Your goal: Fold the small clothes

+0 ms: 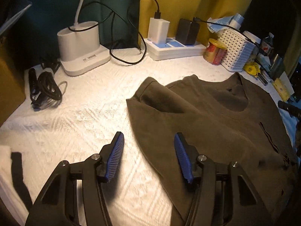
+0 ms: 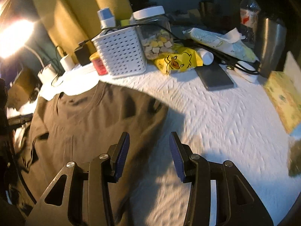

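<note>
A: Garment noted. A dark olive T-shirt (image 1: 216, 124) is laid flat on the white textured cloth (image 1: 84, 116) covering the table, neckline toward the far clutter. One sleeve is seen folded in over the chest on the left-wrist side.

B: Confirmed from the right wrist view. The same T-shirt (image 2: 90, 124) is spread across the left half of that frame, its edge running diagonally under the gripper.

A: Left gripper (image 1: 148, 154): fingers are held spread wide, nothing between the blue ribbed pads (image 1: 116, 156). One pad is placed over bare cloth, the other over the shirt's edge. Contact with the fabric cannot be judged.

B: Right gripper (image 2: 149, 154): likewise released, pads parted, nothing grasped. The left finger is positioned over the shirt, the right over white cloth (image 2: 225, 124). The frame is blurred.

A: Surroundings logged. A white lamp base (image 1: 82, 47) is stood at the back left, black cables (image 1: 45, 90) coiled beside it. A white power strip (image 1: 175, 49) with two chargers plugged in is set along the yellow curtain.

B: A white perforated basket (image 2: 122, 54) is placed just beyond the collar, a red-and-yellow can (image 2: 97, 64) beside it. A clear jar (image 2: 156, 35) of snacks, a yellow duck packet (image 2: 178, 60) and a water bottle (image 2: 248, 13) are seen behind.
</note>
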{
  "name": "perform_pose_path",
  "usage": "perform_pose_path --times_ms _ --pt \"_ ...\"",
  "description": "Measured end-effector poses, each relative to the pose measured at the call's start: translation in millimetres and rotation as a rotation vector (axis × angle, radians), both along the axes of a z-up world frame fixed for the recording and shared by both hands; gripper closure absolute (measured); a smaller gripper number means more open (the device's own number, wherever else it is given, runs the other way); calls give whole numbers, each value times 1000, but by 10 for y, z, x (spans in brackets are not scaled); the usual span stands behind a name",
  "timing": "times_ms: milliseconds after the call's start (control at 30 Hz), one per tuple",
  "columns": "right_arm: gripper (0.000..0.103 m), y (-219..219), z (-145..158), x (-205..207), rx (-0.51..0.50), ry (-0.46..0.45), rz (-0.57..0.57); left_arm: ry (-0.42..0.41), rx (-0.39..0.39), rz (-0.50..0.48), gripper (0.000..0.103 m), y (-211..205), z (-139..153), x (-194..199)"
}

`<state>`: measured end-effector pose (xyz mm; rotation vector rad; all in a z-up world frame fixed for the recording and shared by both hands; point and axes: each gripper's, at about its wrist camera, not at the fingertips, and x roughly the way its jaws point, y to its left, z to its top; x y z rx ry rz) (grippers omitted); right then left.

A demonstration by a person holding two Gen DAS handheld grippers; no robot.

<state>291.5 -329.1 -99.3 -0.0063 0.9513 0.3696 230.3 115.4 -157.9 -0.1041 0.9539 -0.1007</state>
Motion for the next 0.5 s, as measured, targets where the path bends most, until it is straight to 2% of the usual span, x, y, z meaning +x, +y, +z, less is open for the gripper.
perform_pose_path --times_ms 100,133,167,200,233,267,300,433,500 --pt "57 22 -127 229 -12 30 8 -4 25 -10 72 -21 0 30" --pt "57 35 -156 268 -7 36 12 -4 25 -14 90 -21 3 41" --pt "57 44 -200 328 16 53 23 -3 36 -18 99 -30 5 43" --pt "57 56 -210 347 31 52 30 -8 48 -22 99 -41 17 35" --pt "57 77 -216 361 45 51 46 -58 36 -57 100 -49 22 38" --pt "63 109 -226 373 51 55 62 -63 52 -56 100 -52 31 28" --pt "96 161 -230 371 35 46 85 -69 71 -50 100 -51 45 15" --pt "95 268 -194 374 -37 -7 109 -84 127 -19 101 3 113 -5" --pt "96 227 -109 416 -104 -69 61 -81 142 -11 101 48 133 -4"
